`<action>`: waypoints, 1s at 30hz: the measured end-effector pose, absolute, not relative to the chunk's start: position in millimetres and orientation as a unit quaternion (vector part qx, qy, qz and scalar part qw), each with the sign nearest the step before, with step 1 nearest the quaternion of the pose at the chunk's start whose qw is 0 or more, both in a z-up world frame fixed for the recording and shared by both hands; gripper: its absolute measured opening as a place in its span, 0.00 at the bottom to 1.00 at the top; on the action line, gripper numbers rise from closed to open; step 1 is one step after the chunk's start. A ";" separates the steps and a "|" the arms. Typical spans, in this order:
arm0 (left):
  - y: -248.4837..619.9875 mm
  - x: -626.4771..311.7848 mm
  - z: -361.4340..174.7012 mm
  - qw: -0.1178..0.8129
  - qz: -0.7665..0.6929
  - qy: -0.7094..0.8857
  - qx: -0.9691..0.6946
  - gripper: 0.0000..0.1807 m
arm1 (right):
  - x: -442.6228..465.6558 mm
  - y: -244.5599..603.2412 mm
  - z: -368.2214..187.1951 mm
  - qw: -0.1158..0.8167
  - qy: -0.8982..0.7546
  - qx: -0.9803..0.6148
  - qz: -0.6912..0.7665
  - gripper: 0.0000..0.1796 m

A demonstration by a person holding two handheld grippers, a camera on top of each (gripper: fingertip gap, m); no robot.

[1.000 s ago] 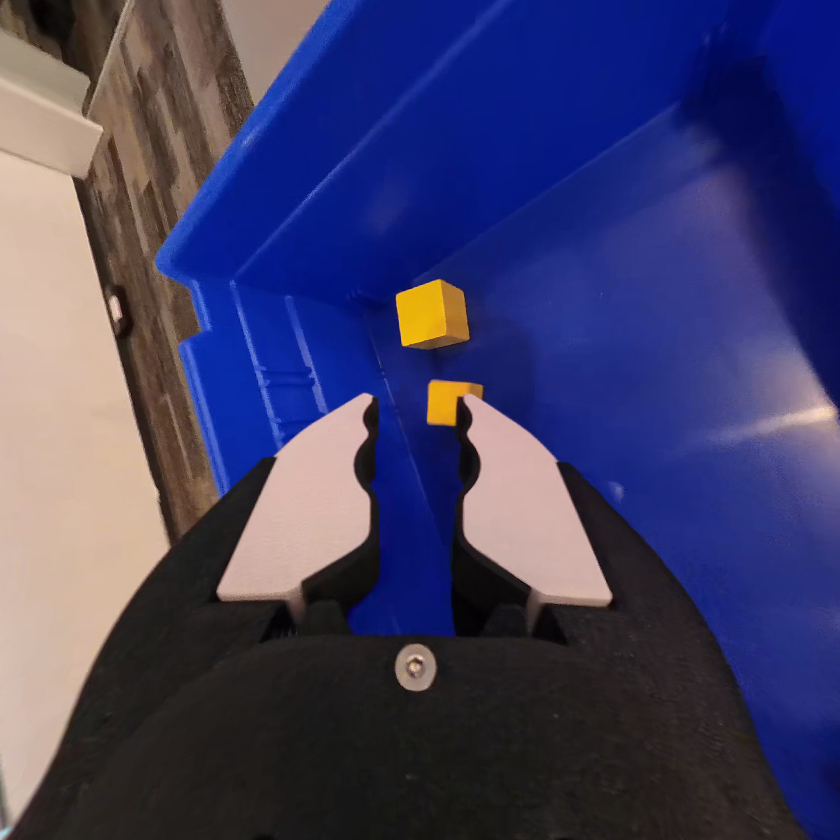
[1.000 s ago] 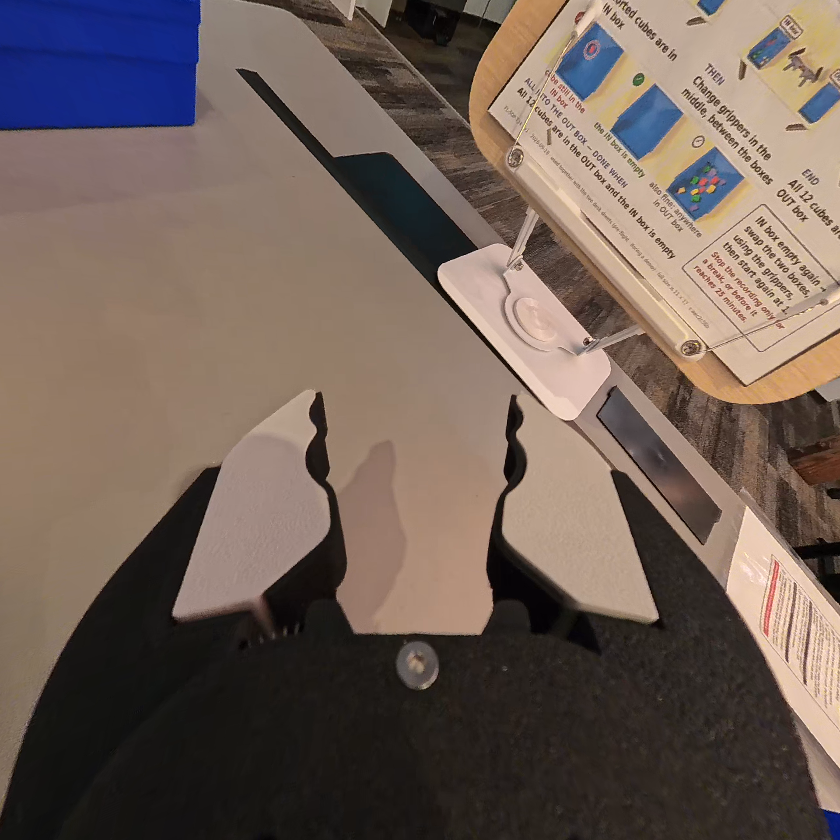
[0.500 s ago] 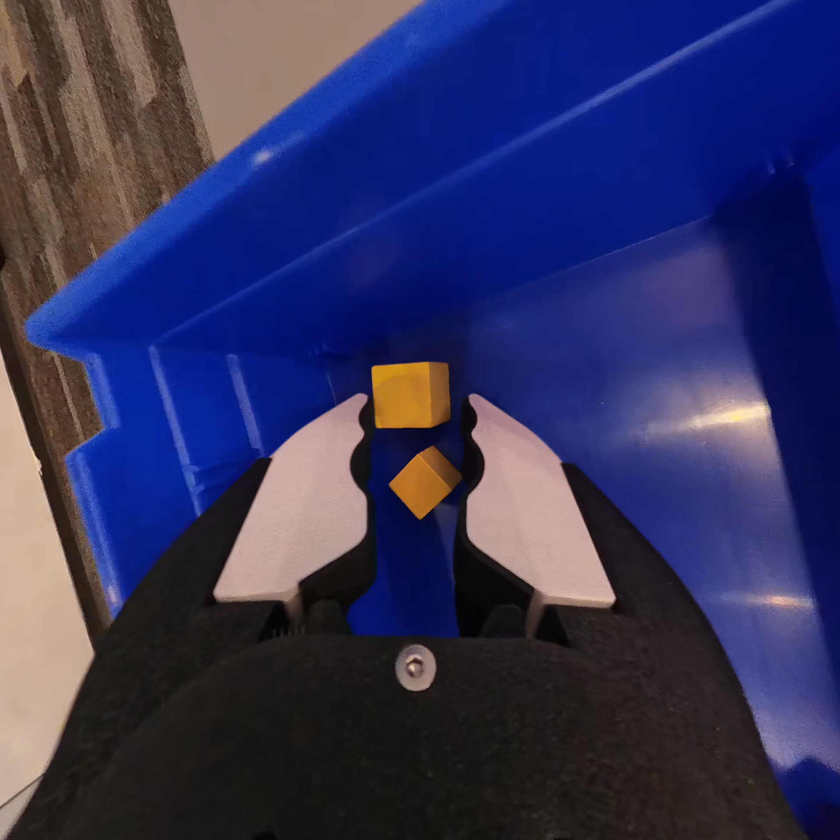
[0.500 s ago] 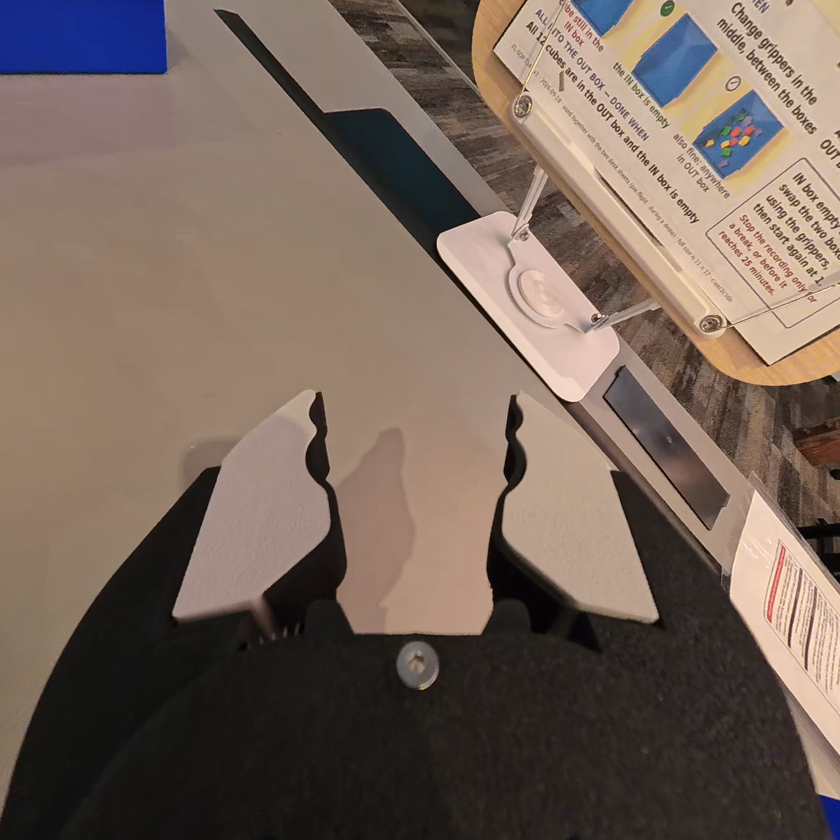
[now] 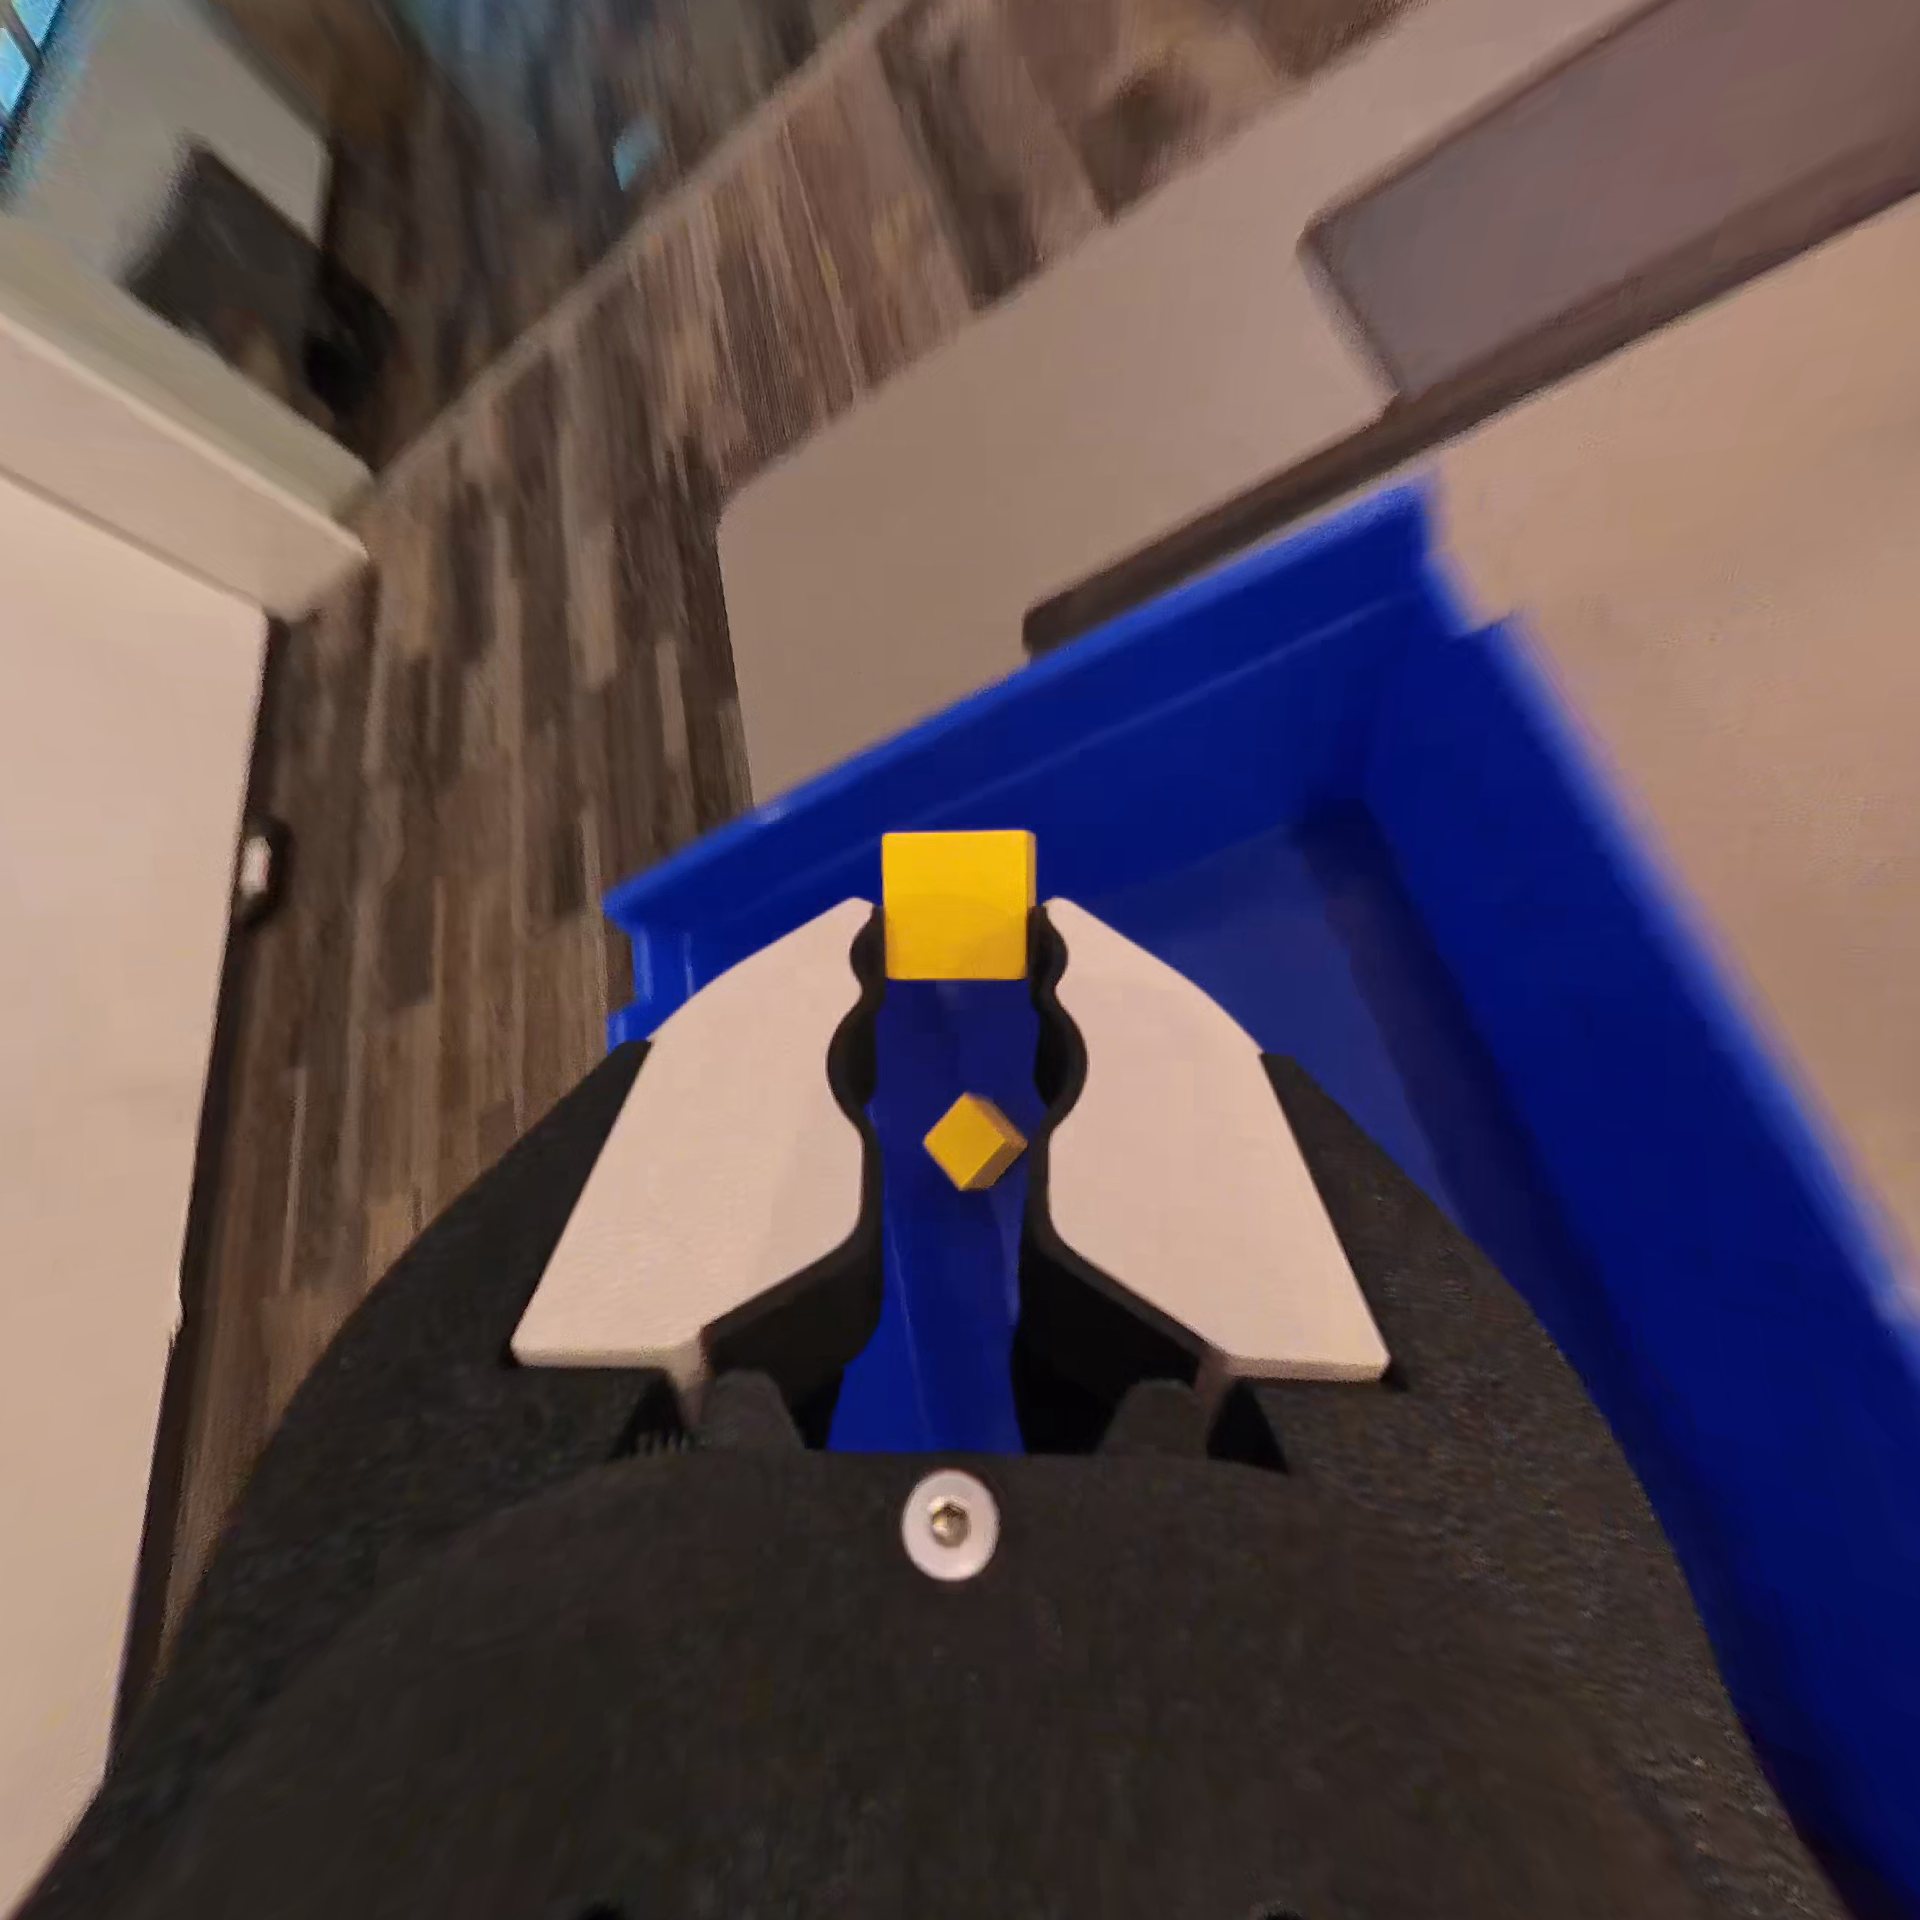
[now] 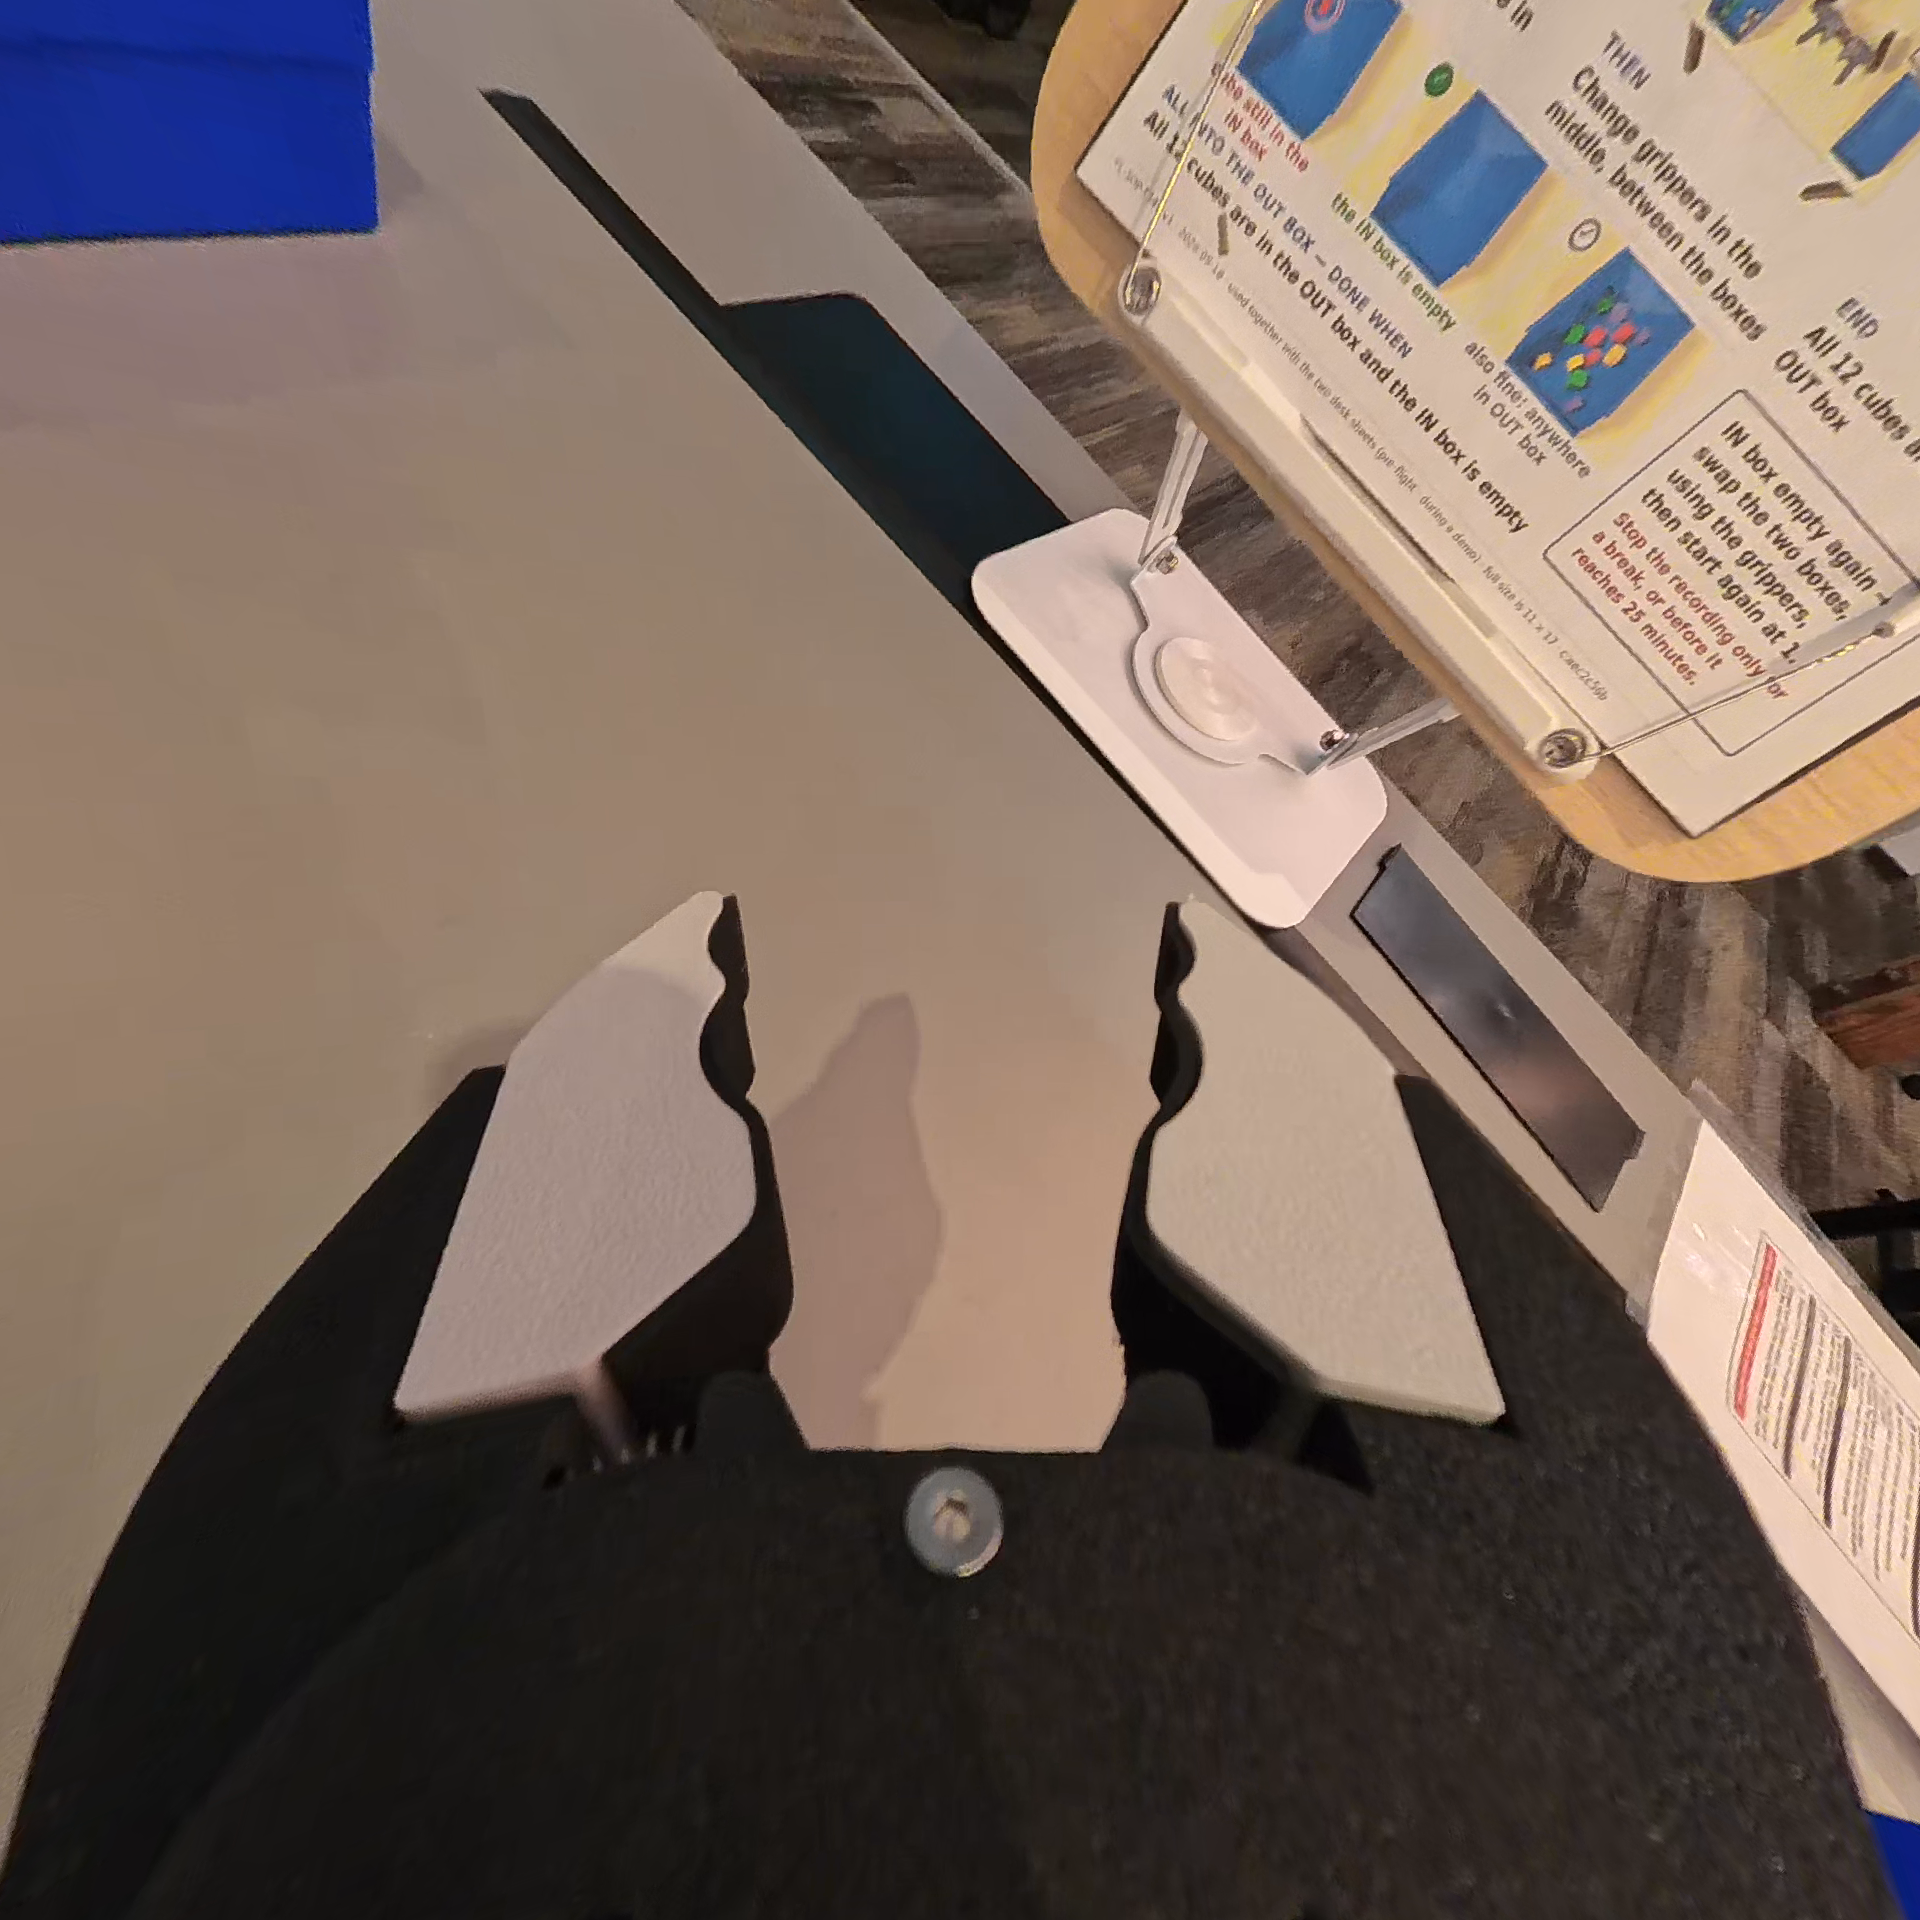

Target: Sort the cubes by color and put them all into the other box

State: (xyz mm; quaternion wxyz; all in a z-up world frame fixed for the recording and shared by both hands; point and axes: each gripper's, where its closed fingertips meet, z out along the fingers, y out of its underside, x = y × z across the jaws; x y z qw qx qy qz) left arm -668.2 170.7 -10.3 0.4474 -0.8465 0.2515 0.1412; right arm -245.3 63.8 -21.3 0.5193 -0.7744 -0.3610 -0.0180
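1. We see a yellow cube pinched between the tips of the left tool, held above the blue box.
2. A second yellow cube lies on the box floor, showing in the gap between the tool's fingers.
3. The box stands on a pale tabletop, with patterned carpet beyond.
4. The right tool is spread wide and holds nothing, above bare tabletop.
5. A printed instruction sheet on a white stand sits at the tabletop edge; a blue box corner shows far left.
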 end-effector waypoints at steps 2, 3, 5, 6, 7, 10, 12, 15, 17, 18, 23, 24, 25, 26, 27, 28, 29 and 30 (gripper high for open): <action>156.9 -629.9 24.4 0.507 0.127 0.279 -0.806 0.15 | -247.3 59.5 -10.1 0.530 -0.360 -0.767 -0.008 0.41; 147.8 -607.5 39.6 0.533 0.119 0.294 -0.784 0.14 | -248.6 56.2 -3.0 0.537 -0.359 -0.763 0.000 0.41; 126.6 -557.4 62.1 0.576 0.092 0.326 -0.744 0.14 | -250.6 48.5 13.9 0.552 -0.357 -0.754 0.017 0.40; 115.3 -530.6 69.5 0.594 0.077 0.343 -0.724 0.15 | -250.8 44.4 23.0 0.560 -0.354 -0.749 0.024 0.39; 104.0 -503.8 74.2 0.609 0.063 0.359 -0.705 0.14 | -250.9 40.2 31.8 0.567 -0.351 -0.744 0.030 0.39; 74.5 -430.6 75.7 0.640 0.031 0.401 -0.655 0.14 | -252.8 25.1 52.6 0.577 -0.339 -0.740 0.069 0.40; 55.9 -385.5 70.2 0.649 -0.002 0.425 -0.631 0.14 | -256.4 15.5 60.4 0.576 -0.329 -0.741 0.110 0.40; 34.5 -332.3 60.9 0.653 -0.038 0.456 -0.603 0.14 | -259.7 7.6 64.4 0.565 -0.310 -0.747 0.163 0.40; 25.5 -308.7 58.2 0.660 -0.044 0.469 -0.585 0.14 | -259.0 6.7 62.7 0.554 -0.301 -0.754 0.183 0.40; 21.0 -299.1 56.3 0.659 -0.053 0.477 -0.580 0.14 | -257.5 7.4 61.4 0.550 -0.297 -0.758 0.186 0.40; 3.5 -272.9 51.8 0.660 -0.080 0.505 -0.551 0.14 | -259.0 6.2 56.1 0.529 -0.291 -0.766 0.219 0.40; 1.0 -270.7 52.2 0.663 -0.084 0.507 -0.544 0.14 | -261.6 5.1 53.6 0.521 -0.293 -0.769 0.227 0.40; -1.8 -268.6 52.5 0.666 -0.088 0.510 -0.537 0.14 | -264.2 4.1 51.0 0.514 -0.296 -0.771 0.233 0.40; -4.4 -266.8 51.6 0.665 -0.093 0.515 -0.533 0.14 | -266.8 3.2 48.3 0.508 -0.300 -0.772 0.237 0.39; -6.2 -265.5 50.8 0.664 -0.094 0.519 -0.530 0.14 | -269.0 2.8 45.8 0.504 -0.303 -0.773 0.238 0.38; -7.1 -264.7 50.7 0.665 -0.092 0.520 -0.527 0.14 | -271.0 2.3 44.4 0.502 -0.305 -0.773 0.240 0.36; -8.3 -263.8 49.7 0.665 -0.092 0.524 -0.525 0.14 | -273.1 1.1 42.8 0.498 -0.308 -0.773 0.244 0.33; -9.8 -263.0 49.1 0.664 -0.093 0.527 -0.523 0.14 | -275.0 -0.2 41.0 0.493 -0.312 -0.774 0.247 0.31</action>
